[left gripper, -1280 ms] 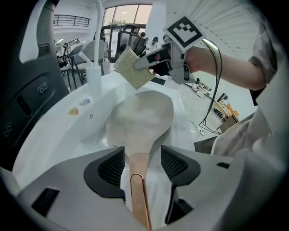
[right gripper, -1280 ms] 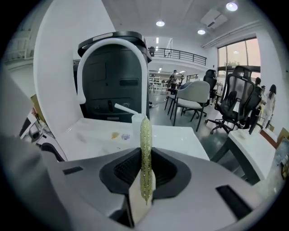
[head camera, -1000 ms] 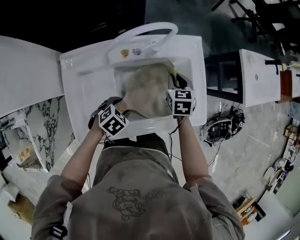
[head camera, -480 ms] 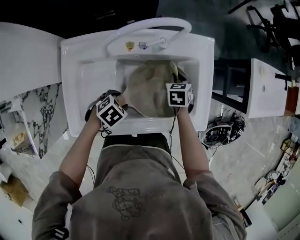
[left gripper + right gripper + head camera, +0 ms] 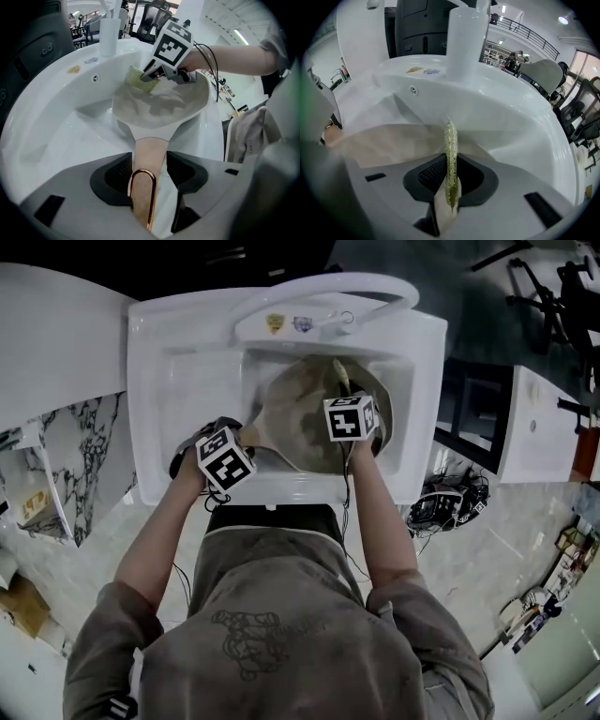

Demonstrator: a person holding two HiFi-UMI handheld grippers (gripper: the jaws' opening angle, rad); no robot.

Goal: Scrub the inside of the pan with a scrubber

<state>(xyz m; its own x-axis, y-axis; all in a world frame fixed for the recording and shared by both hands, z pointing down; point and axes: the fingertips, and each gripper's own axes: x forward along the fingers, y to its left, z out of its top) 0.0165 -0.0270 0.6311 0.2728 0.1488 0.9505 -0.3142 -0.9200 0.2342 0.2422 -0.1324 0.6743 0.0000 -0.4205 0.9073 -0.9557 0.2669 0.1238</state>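
Note:
A beige pan (image 5: 305, 418) lies tilted in the white sink basin (image 5: 394, 381). Its wooden handle (image 5: 149, 154), with a copper hanging loop, runs between the jaws of my left gripper (image 5: 150, 176), which is shut on it. In the head view that left gripper (image 5: 225, 465) sits at the sink's front left. My right gripper (image 5: 451, 185) is shut on a thin yellow-green scrubber (image 5: 450, 159), seen edge-on. From the left gripper view, the scrubber (image 5: 137, 78) presses on the pan's far inner wall (image 5: 164, 101). The right gripper (image 5: 349, 416) hovers over the pan.
A white arched faucet (image 5: 328, 292) curves over the back of the sink (image 5: 56, 93). Marble floor (image 5: 84, 456) lies at the left. Cables (image 5: 450, 502) and a white table (image 5: 534, 418) stand to the right. The person's torso is close against the sink's front edge.
My right gripper has moved farther back over the pan with the scrubber. The left gripper has stayed on the handle, and the head view has shifted slightly.

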